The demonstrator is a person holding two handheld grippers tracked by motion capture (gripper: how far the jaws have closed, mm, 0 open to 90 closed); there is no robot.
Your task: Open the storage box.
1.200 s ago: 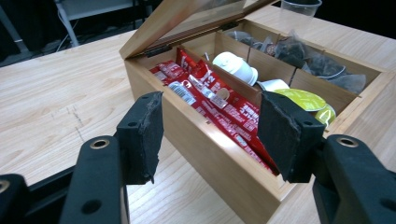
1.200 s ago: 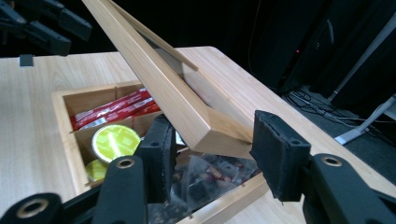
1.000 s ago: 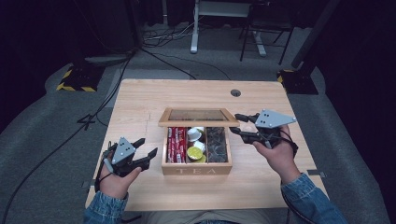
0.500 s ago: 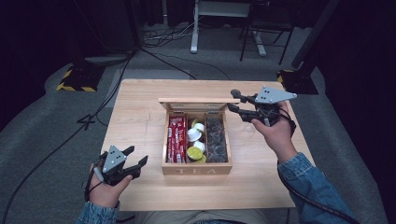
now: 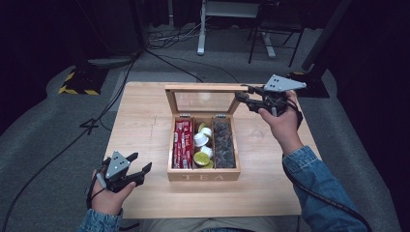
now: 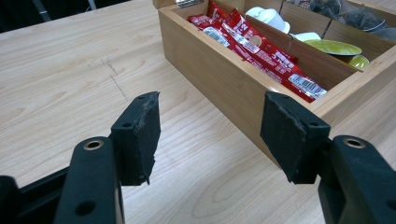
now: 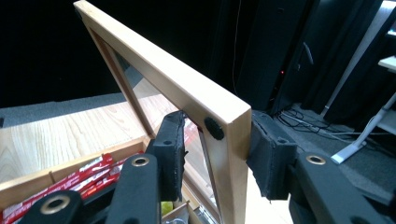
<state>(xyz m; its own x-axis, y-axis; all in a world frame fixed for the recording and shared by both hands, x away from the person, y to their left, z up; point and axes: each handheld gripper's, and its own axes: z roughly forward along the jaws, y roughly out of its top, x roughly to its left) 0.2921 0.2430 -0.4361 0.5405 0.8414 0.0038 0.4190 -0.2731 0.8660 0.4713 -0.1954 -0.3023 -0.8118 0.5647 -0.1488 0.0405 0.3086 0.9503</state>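
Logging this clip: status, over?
Right gripper clamped on lid corner, lid upright. Left gripper open, empty, beside tea box. Nothing in the way.

- Brightly and evenly lit from above on the pale wooden tabletop (image 5: 145,125); surroundings sunk in near-black.
- Soft, short shadows beside the open light-wood tea box (image 5: 203,166).
- Faint pale reflection in the glass pane of the raised wooden lid (image 5: 203,101).
- Slightly soft and grainy in the high view.
- Sharper up close, with black foam-padded jaws looming large and stretched at the lower edge.
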